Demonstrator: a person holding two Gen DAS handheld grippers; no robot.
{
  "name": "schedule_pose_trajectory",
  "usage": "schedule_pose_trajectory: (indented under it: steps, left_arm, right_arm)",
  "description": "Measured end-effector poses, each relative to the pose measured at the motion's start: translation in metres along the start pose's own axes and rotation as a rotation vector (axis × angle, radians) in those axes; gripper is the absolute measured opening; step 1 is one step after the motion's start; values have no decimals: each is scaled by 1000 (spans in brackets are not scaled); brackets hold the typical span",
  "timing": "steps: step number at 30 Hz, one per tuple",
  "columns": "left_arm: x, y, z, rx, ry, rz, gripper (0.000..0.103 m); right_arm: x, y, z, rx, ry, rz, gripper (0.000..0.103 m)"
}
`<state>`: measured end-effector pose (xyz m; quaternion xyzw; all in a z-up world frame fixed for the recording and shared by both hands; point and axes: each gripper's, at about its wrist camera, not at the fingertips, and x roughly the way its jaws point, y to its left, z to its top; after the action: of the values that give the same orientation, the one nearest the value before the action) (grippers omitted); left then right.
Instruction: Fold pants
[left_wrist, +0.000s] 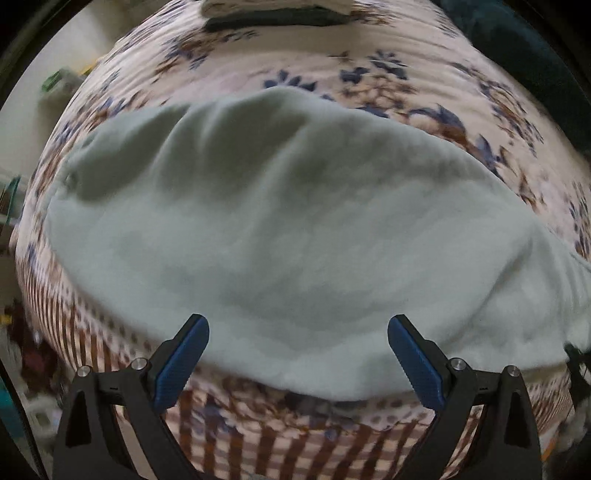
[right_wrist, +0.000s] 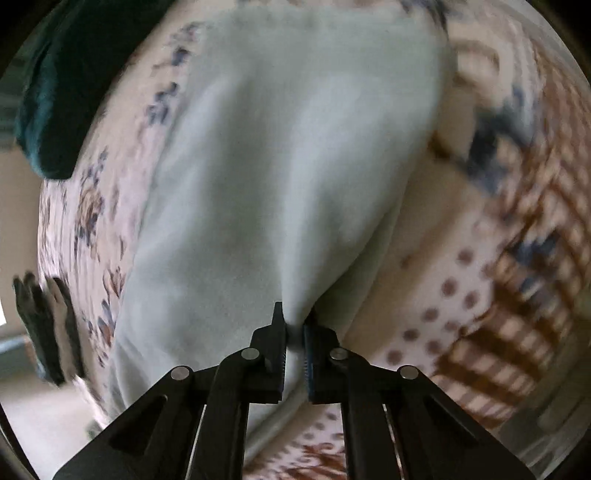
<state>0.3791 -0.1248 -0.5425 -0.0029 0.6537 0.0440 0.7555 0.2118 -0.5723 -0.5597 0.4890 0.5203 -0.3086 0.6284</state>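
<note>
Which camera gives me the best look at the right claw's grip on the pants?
The right wrist view: the right claw is shut on a pinched ridge of the pale green pants, seen close up. The left wrist view shows the pants spread on the floral bedspread, with only a dark blur at its right edge.

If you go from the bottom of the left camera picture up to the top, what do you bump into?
Left tool, open → pale green pants → flowery bedspread → a dark, blurry thing at the far edge; I cannot tell what it is.
</note>
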Motion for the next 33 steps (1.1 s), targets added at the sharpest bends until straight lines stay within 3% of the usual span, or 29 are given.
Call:
schedule_pose_trajectory:
  steps: [4, 6, 9, 11, 13, 15, 16, 19, 22, 23, 24, 30, 33]
  left_arm:
    - [-4, 7, -11, -81, 2, 12, 99]
    - [-1, 7, -15, -85, 6, 28, 99]
    - [8, 3, -19, -72, 20, 50, 99]
    - [11, -1, -18, -61, 27, 51, 99]
    - [8, -10, -19, -41, 17, 41, 99]
    - [5, -23, -19, -11, 10, 31, 99]
    - [4, -33, -20, 7, 6, 23, 99]
    - [5, -62, -20, 46, 18, -10, 99]
    - [6, -91, -25, 77, 27, -41, 99]
    - [5, -97, -26, 84, 25, -46, 99]
    - [3, -104, -27, 97, 22, -48, 99]
    - [-3, -136, -32, 176, 5, -53, 99]
    - [2, -135, -32, 173, 19, -48, 99]
  right_arm:
    - [-29, 11, 1, -107, -28, -13, 7]
    - [-17, 2, 1, -138, 39, -50, 7]
    - [23, -6, 6, -123, 210, -36, 13]
    - [21, -13, 11, -99, 233, 2, 13]
    - [1, -21, 16, -87, 198, 28, 24]
    - [-27, -42, 20, -49, 125, 20, 61]
    - [-39, -54, 25, -15, 81, 14, 67]
    - [-49, -77, 45, 65, 27, 35, 68]
    - [-35, -89, 71, 137, 1, 50, 67]
    - [-32, -92, 80, 146, -21, 51, 48]
    - [-32, -90, 87, 135, -58, 49, 6]
    - [-81, -36, 102, -118, -254, 17, 7]
    - [-63, -44, 109, -85, -193, -2, 7]
